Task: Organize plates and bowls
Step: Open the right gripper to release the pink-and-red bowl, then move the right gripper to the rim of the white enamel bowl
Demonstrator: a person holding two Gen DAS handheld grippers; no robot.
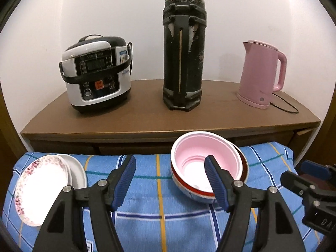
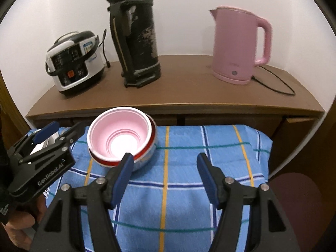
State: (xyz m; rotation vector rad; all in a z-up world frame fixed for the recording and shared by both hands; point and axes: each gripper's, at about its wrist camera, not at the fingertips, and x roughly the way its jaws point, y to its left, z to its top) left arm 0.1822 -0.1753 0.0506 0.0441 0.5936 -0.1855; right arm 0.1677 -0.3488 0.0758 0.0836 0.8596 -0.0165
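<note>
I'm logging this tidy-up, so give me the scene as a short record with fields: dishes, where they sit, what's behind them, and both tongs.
bowls: pink bowl nested in a red-rimmed bowl
plates: flowered plate leaning on a white plate, left of the bowls
surface: blue checked cloth
behind: rice cooker, black flask, pink kettle on a brown cabinet
left tongs: open, empty
right tongs: open, empty

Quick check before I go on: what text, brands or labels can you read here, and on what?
"GenRobot.AI": side of the black left hand-held gripper.
"DA...", cut off: body of the black right hand-held gripper.
White-and-black rice cooker: brand and button labels too blurred.
Pink electric kettle: faint mark, unreadable.
</note>
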